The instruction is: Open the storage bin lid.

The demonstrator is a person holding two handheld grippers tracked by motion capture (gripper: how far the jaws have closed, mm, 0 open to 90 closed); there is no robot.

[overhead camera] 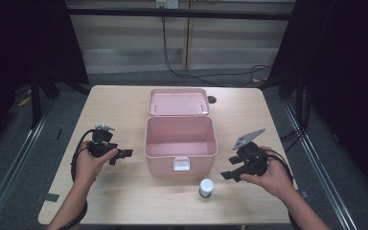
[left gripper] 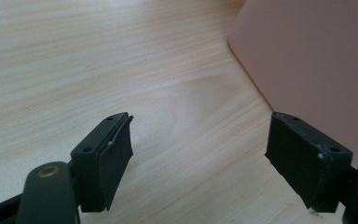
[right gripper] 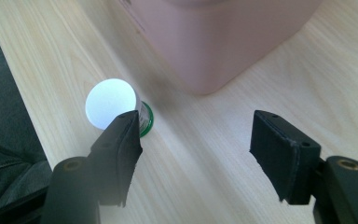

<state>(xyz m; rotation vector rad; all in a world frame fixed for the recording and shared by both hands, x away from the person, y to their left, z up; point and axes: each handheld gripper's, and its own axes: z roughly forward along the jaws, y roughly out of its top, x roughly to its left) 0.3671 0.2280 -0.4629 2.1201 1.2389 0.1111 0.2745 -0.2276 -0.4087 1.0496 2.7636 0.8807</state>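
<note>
Here the right gripper [overhead camera: 226,174] hangs with jaws apart and empty, aimed at the small bottle [overhead camera: 206,187] standing at the pink box's [overhead camera: 180,152] five o'clock, probably to grab it. The left gripper [overhead camera: 124,154], at the box's nine o'clock, is likewise released.

The open pink box [overhead camera: 181,143] blocks mid-table; bare tabletop [overhead camera: 120,191] flanks it, bar the small bottle [overhead camera: 206,187].

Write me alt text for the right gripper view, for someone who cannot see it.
The right gripper, jaws open and empty, points down at a wooden table. A small white-capped bottle with a green base stands just beyond its left jaw in this view. The rounded corner of a pink box sits at the top of the view, apart from the bottle.
</note>
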